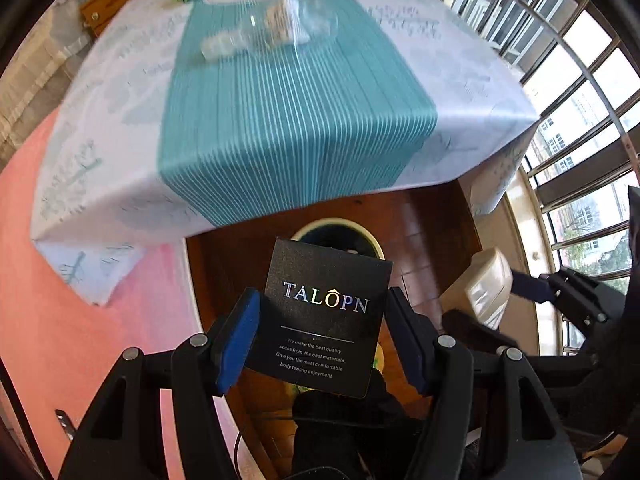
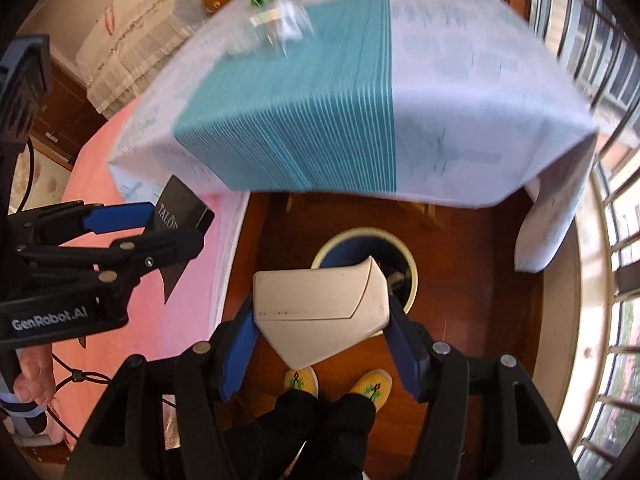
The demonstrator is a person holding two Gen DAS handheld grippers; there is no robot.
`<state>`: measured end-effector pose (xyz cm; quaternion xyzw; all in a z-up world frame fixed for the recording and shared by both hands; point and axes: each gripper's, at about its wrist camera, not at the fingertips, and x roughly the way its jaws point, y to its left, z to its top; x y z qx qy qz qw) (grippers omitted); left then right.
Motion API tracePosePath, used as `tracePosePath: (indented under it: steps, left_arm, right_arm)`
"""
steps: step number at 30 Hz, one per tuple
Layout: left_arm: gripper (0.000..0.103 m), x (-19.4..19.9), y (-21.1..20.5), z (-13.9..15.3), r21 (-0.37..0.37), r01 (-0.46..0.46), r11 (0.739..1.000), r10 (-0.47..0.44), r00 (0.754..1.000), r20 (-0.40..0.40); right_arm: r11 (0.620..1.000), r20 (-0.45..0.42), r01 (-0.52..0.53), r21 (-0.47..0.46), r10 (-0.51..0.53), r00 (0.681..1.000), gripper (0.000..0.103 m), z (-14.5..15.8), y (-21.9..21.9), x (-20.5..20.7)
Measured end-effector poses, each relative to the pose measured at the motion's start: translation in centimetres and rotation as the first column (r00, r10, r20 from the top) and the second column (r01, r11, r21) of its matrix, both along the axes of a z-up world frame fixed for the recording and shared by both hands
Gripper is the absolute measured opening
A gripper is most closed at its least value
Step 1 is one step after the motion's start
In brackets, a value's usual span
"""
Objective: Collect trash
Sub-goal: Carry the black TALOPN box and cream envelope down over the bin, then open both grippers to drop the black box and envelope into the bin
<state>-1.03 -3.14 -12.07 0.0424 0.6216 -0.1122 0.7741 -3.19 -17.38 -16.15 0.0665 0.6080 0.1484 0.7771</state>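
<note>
We are seeing two grippers, each carrying one piece of trash, and one round bin standing on the wooden floor just off the table's near edge. Our left gripper is clamping a single black card printed TALOPN, its blue pads pressing on the card's two side edges. Our right gripper is clamping one cream box, with a pad pressing against each of its ends.

Both grippers are pointing steeply down at the floor, side by side and near each other. From the right wrist view, a hand is showing at the rear of the left gripper.

The black card is standing nearly flat to the left camera, its lettering upright but tilting slightly clockwise, its top edge overlapping the bin's rim. The cream box is lying with its long axis across the jaws, its far corner overlapping the bin's opening.

On the table, a few blurred items are lying at the far end of the teal striped runner; we cannot count them. Two yellow slippers are showing below the right gripper.
</note>
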Motion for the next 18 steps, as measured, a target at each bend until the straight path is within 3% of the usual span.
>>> tracePosePath:
  steps: [7, 13, 18]
  left_arm:
    - [0.062, 1.6, -0.4, -12.1, -0.048, -0.016, 0.999, 0.013, 0.998, -0.065]
    - [0.064, 3.2, -0.4, -21.6, -0.064, -0.023, 0.998, 0.016, 0.995, -0.098]
    - [0.085, 4.2, 0.6, -26.8, -0.050, -0.042, 0.998, 0.034, 0.988, -0.153]
  right_arm:
    - [0.995, -0.072, 0.090, -0.033, -0.092, 0.993, 0.061, -13.0, -0.6, 1.5]
    - [0.984, -0.109, 0.180, 0.005, -0.178, 0.978, 0.062, -22.2, -1.7, 2.7]
    - [0.982, -0.086, 0.189, -0.019, -0.190, 0.978, 0.083, -26.0, -1.5, 3.1]
